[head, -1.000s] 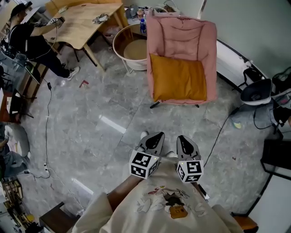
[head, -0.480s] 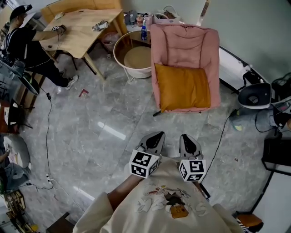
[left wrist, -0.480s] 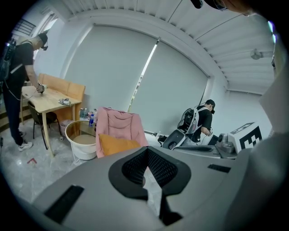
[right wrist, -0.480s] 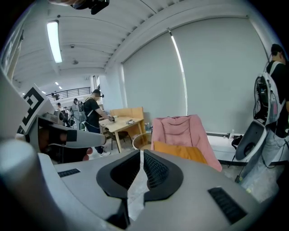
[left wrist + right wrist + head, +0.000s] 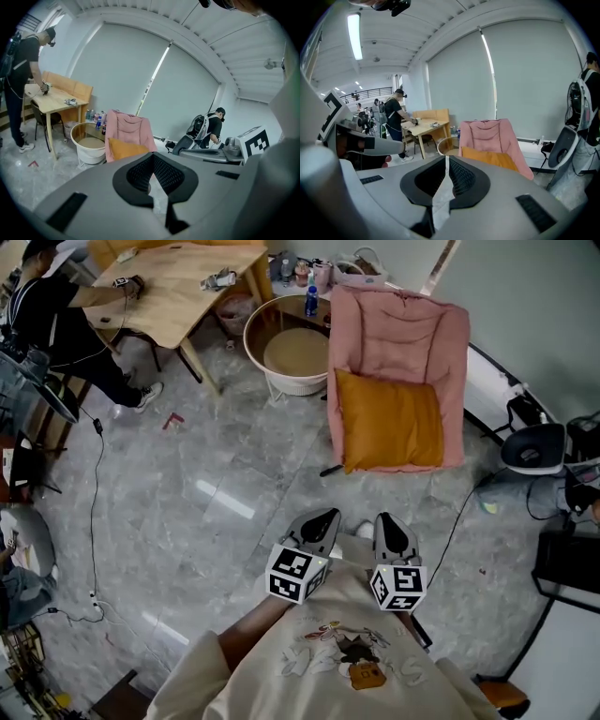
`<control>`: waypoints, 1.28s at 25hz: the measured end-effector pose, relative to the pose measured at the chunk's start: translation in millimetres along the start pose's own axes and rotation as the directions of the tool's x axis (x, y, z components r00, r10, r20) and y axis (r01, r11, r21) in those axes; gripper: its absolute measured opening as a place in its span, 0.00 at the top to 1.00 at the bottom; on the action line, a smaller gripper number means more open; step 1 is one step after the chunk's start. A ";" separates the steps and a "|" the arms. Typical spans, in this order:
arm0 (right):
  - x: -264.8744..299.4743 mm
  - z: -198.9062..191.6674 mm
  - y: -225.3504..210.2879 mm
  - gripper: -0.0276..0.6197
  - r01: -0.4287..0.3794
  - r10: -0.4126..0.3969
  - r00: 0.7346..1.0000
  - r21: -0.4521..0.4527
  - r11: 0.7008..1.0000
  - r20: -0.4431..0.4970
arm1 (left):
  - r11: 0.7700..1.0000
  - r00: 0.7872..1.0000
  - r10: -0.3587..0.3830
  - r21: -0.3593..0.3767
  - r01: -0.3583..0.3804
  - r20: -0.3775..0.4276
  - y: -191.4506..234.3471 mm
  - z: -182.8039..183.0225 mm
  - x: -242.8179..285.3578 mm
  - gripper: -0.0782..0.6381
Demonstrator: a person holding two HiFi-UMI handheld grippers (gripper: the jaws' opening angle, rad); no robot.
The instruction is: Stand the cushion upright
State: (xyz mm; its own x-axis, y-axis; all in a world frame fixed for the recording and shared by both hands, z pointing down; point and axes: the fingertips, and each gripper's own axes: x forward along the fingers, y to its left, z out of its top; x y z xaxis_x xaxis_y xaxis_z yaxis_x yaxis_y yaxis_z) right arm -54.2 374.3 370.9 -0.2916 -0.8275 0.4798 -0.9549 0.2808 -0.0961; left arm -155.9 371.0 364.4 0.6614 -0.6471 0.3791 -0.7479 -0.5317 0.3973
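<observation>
Head view alone: whole cushion (image 5: 391,421)

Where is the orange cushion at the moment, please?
In the head view the orange cushion sits right of centre in the upper half, resting on the seat of the pink chair, just right of the round white side table.

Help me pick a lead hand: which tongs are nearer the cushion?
Right, slightly. The right tongs are in line with the cushion; the left tongs sit off to its left. Both are well short of it.
</observation>
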 end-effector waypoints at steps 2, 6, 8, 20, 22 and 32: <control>4.5 2.8 9.1 0.90 -0.010 0.010 1.000 -0.006 1.000 -0.005 | 1.000 1.000 0.004 -0.006 -0.004 0.005 7.9 4.8 -2.5 0.88; 4.2 -0.2 20.3 0.90 -0.028 0.028 1.000 -0.034 0.999 -0.011 | 1.000 1.000 0.009 -0.010 -0.009 0.001 15.0 6.2 -3.9 0.88; 7.0 -3.2 14.8 0.90 -0.027 0.027 1.000 -0.022 0.999 -0.015 | 1.000 1.000 0.013 -0.013 -0.013 -0.010 15.5 3.8 2.3 0.88; 47.2 15.6 -27.4 0.90 -0.054 0.054 0.999 0.037 0.998 -0.003 | 0.999 0.998 0.047 0.002 -0.047 -0.044 18.6 21.7 49.1 0.88; 56.4 19.9 -42.5 0.90 -0.058 0.058 0.998 0.043 0.997 -0.004 | 0.999 0.998 0.050 0.006 -0.049 -0.049 16.8 26.0 65.7 0.88; 110.9 52.8 -109.8 0.90 -0.097 0.098 0.995 0.032 0.995 -0.031 | 0.995 0.993 0.100 -0.012 -0.101 -0.061 28.7 60.5 144.3 0.88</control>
State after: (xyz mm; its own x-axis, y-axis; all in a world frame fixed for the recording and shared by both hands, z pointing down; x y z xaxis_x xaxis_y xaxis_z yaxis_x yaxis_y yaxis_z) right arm 15.4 226.0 388.6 -0.3821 -0.7803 0.4952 -0.9234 0.3440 -0.1704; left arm -85.3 229.4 380.0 0.5853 -0.6627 0.4672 -0.8103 -0.4571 0.3668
